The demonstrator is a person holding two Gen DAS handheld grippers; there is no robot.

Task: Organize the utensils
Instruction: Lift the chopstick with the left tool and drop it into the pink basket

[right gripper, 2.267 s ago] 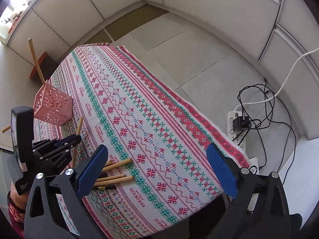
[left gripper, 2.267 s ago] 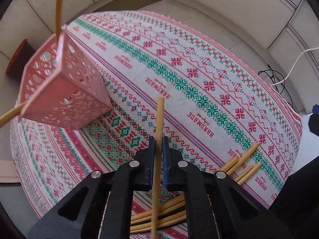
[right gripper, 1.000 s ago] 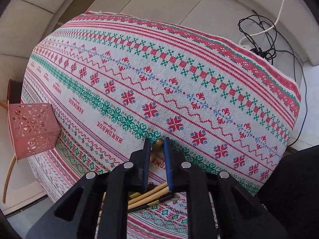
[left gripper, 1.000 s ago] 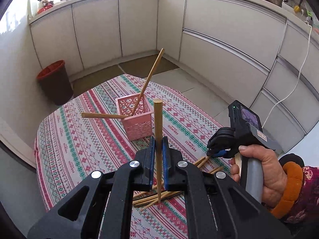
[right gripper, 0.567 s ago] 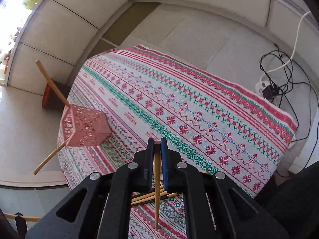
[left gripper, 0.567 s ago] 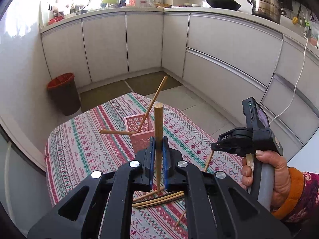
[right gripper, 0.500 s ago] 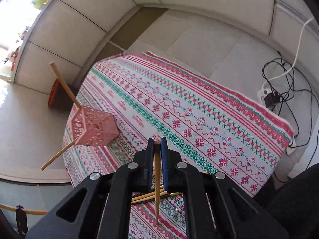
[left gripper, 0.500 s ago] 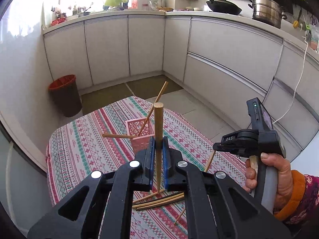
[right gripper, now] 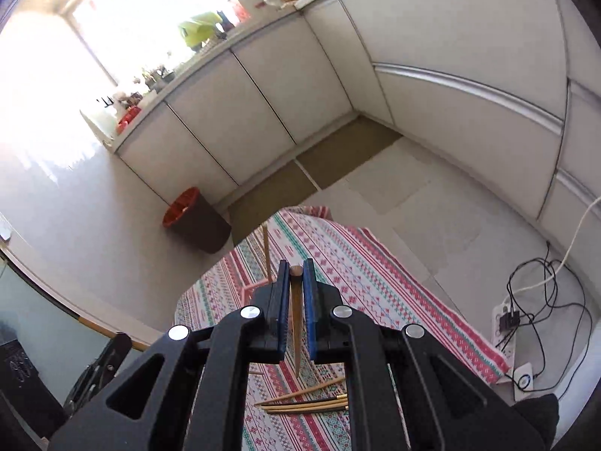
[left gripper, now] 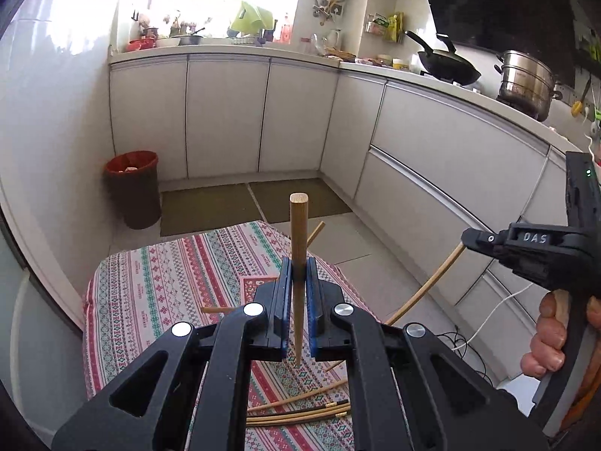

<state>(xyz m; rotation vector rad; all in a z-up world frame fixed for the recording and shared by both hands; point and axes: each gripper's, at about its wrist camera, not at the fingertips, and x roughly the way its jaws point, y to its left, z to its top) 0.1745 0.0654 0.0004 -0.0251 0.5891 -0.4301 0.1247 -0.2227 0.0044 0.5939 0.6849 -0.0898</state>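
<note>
both grippers are up high over the table point(left gripper: 124, 300) now, where a second ago the right one was down at the pile of loose chopsticks point(left gripper: 300, 409) on the patterned cloth. the right gripper point(right gripper: 296, 274) has pressed its jaws together on a chopstick point(right gripper: 295, 323) and carried it well clear of that pile; in the left wrist view the same stick point(left gripper: 428, 285) hangs slanting down from the right gripper's tip point(left gripper: 467, 235), with the person's hand point(left gripper: 552, 334) round the grip. the left gripper point(left gripper: 298, 270) is pinching its own chopstick point(left gripper: 298, 255), thick end up, and it too has risen a little.

taking the pink holder point(left gripper: 255, 283) as the landmark: it sits on the cloth mostly hidden behind the left gripper's jaws, with one stick leaning up out of it point(left gripper: 315, 231) and another poking out sideways point(left gripper: 212, 310). the loose pile lies on the near side of the holder, well apart from it. both held sticks are above and nearer the camera than the holder.

so my read is that both pickups are done and each hand has a stick ready; what's left is to bring them over the holder's open top and drop them in, then return for the few left on the cloth
</note>
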